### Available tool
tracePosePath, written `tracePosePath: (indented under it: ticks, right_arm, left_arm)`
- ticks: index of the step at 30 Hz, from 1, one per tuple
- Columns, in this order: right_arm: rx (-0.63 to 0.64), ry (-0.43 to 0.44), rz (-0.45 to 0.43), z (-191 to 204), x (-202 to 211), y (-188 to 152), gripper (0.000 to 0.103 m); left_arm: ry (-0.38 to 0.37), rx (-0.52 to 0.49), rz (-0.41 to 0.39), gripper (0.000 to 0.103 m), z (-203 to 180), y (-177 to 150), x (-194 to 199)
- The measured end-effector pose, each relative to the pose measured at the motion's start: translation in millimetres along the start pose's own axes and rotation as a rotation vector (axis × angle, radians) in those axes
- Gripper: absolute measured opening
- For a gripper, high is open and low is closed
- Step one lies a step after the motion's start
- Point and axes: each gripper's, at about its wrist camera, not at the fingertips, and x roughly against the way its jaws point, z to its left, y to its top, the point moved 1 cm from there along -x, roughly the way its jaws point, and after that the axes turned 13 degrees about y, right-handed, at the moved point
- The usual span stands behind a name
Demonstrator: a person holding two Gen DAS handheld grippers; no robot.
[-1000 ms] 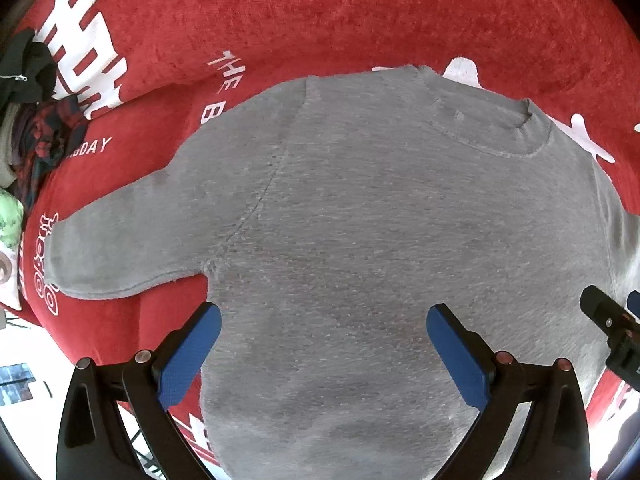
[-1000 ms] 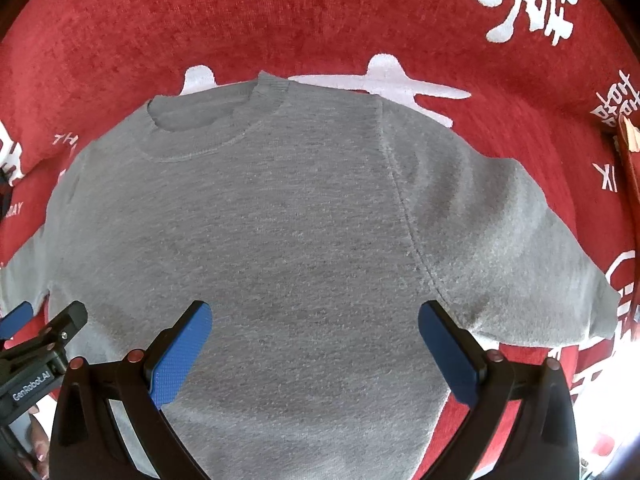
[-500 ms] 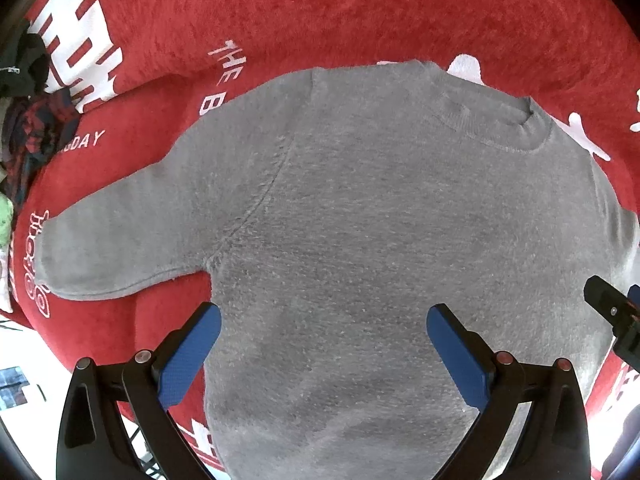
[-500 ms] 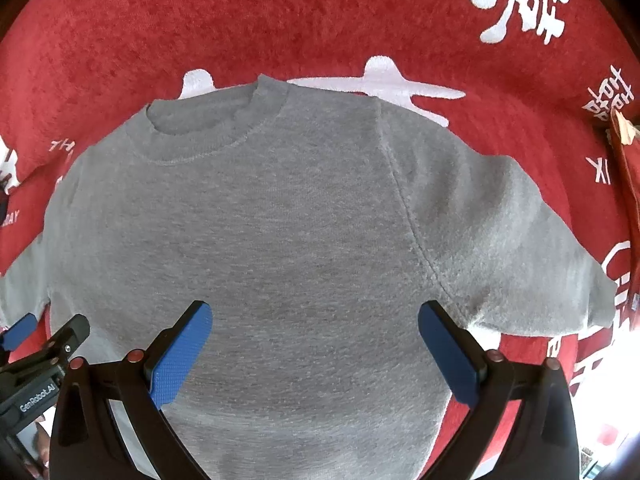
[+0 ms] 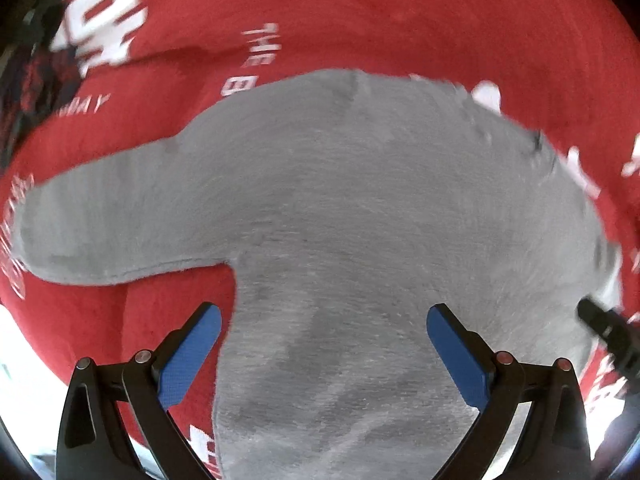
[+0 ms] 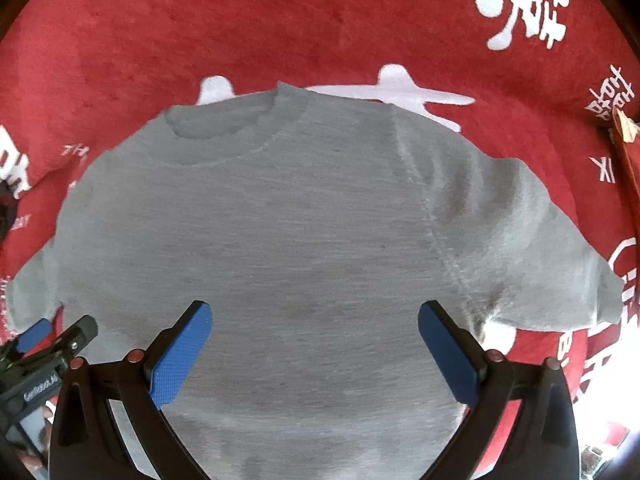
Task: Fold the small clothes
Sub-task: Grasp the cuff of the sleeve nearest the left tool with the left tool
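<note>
My left gripper (image 5: 324,344) swings left, view blurring; jaws apart, empty. My right gripper (image 6: 316,340) likewise agape. Grey knit short-sleeved top (image 6: 300,240) flat on red printed blanket (image 6: 280,20); left sleeve (image 5: 112,232) next.

The left wrist view is smeared by motion blur, so the neckline of the grey sweater (image 5: 360,240) and the white lettering on the red cloth (image 5: 360,20) beneath it cannot be read. The sweater's hem runs off the bottom edge in both views. Dark patterned fabric (image 5: 28,80) at the far left edge is too blurred to identify. The red cloth hides whatever surface lies under it.
</note>
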Motion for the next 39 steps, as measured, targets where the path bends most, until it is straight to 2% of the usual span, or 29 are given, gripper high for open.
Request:
tracePosePath:
  ticks: [3,6,8,11,16,20,22,25,27,30,31,32,33,34,35,39]
  right_arm:
    - [0.033,0.039,0.004,16,3,-5,0.103]
    - [0.054,0.085,0.023,35,0,-11,0.103]
    - [0.078,0.11,0.042,49,-3,-17,0.103]
    - [0.126,0.14,0.066,70,-10,-29,0.103]
    - [0.192,0.162,0.121,100,-26,-50,0.103]
    - [0.224,0.171,0.15,115,-38,-62,0.103]
    - [0.225,0.176,0.159,118,-40,-69,0.103]
    - [0.211,0.187,0.168,123,-42,-80,0.103]
    - [0.204,0.188,0.174,125,-43,-84,0.103]
    - [0.201,0.191,0.185,128,-46,-92,0.103]
    - [0.2,0.19,0.188,130,-47,-94,0.103]
    - [0.198,0.188,0.19,132,-49,-95,0.103]
    - [0.195,0.185,0.191,134,-52,-96,0.103]
    - [0.193,0.185,0.192,136,-52,-97,0.103]
    - [0.193,0.191,0.192,137,-51,-98,0.103]
    - [0.206,0.21,0.164,143,-44,-100,0.103]
  left_arm:
    - [-0.09,0.112,-0.015,0.103,46,1,-2]
    - [-0.134,0.244,-0.03,0.103,101,-5,-14]
    - [-0.157,0.329,-0.021,0.103,134,-12,-27]
    - [-0.235,0.499,0.026,0.103,181,-23,-59]
    - [-0.417,0.695,0.068,0.103,204,-24,-96]
    - [-0.507,0.75,0.027,0.103,204,-11,-103]
    - [-0.517,0.762,-0.016,0.103,210,-6,-98]
    - [-0.406,0.765,-0.129,0.103,235,-2,-79]
    - [-0.33,0.775,-0.167,0.101,256,-3,-72]
    - [-0.295,0.795,-0.181,0.079,282,-6,-71]
    - [-0.292,0.799,-0.182,0.065,287,-6,-72]
    - [-0.301,0.803,-0.189,0.043,291,-7,-72]
    - [-0.337,0.796,-0.202,0.03,295,-8,-74]
    - [-0.389,0.788,-0.212,0.011,297,-8,-75]
    - [-0.431,0.787,-0.22,0.009,300,-9,-75]
    - [-0.45,0.691,-0.306,0.009,292,-5,-50]
